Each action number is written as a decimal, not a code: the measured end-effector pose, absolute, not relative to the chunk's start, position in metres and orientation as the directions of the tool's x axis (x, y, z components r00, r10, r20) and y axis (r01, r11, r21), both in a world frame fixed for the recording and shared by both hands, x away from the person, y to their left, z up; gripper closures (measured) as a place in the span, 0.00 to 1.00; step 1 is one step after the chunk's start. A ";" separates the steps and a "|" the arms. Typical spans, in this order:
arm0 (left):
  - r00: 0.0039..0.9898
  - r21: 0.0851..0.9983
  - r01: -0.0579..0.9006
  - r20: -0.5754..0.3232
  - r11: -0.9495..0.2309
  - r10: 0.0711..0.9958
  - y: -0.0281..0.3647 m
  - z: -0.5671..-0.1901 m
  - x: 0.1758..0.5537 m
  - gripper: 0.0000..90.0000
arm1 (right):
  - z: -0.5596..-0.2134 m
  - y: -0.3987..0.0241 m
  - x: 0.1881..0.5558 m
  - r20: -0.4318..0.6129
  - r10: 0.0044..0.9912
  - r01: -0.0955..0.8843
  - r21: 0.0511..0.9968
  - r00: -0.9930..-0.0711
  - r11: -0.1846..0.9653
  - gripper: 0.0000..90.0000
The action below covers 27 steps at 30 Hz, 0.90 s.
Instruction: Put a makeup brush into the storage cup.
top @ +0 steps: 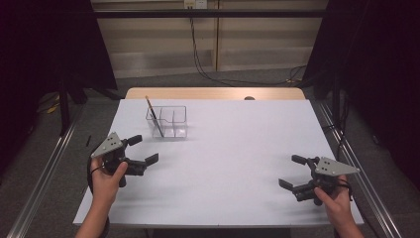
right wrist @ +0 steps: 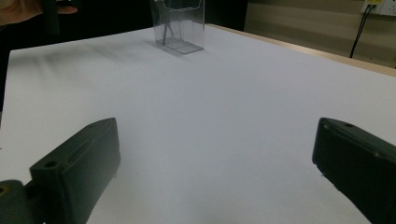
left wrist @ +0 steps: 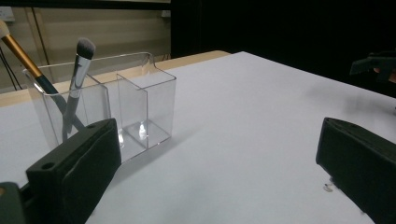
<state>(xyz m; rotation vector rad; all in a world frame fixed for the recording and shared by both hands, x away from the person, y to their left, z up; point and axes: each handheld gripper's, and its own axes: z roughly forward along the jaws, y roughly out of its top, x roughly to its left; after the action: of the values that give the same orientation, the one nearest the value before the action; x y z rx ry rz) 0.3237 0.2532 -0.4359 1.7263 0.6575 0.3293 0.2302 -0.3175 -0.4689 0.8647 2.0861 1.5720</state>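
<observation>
Makeup brushes, a gold-handled one (left wrist: 18, 49) and a silver-handled one (left wrist: 77, 77), lean in the end slot of a clear plastic box (top: 168, 121) on the white tabletop (top: 233, 163). The box sits just ahead of the left gripper (top: 140, 151). That gripper is nearer. The right gripper (top: 293, 171) is far away. Both grippers have jaws wide apart and hold nothing. The brushes point up and lean a bit.

We see a clear acrylic organizer (left wrist: 119, 100) standing upright just ahead of the left gripper (top: 140, 148), well apart from the right gripper (top: 293, 171); two makeup brushes (left wrist: 77, 77) lean in its end compartment.
</observation>
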 end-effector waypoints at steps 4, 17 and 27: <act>0.803 0.956 0.248 -0.114 -0.155 0.585 0.255 -0.437 0.321 0.00 | -0.469 -0.318 0.230 0.058 0.676 0.243 0.953 -0.734 0.181 0.01; 0.814 0.953 0.245 -0.103 -0.178 0.572 0.258 -0.440 0.313 0.00 | -0.470 -0.318 0.231 0.059 0.678 0.245 0.952 -0.733 0.182 0.01; 0.823 0.951 0.241 -0.095 -0.193 0.561 0.259 -0.443 0.308 0.00 | -0.470 -0.319 0.231 0.057 0.680 0.245 0.952 -0.731 0.183 0.01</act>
<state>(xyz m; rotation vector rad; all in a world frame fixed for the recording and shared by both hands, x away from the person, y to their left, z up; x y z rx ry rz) 0.3079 0.2588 -0.4430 1.7782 0.6171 0.3235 0.2312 -0.3191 -0.4700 0.8720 2.0854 1.5652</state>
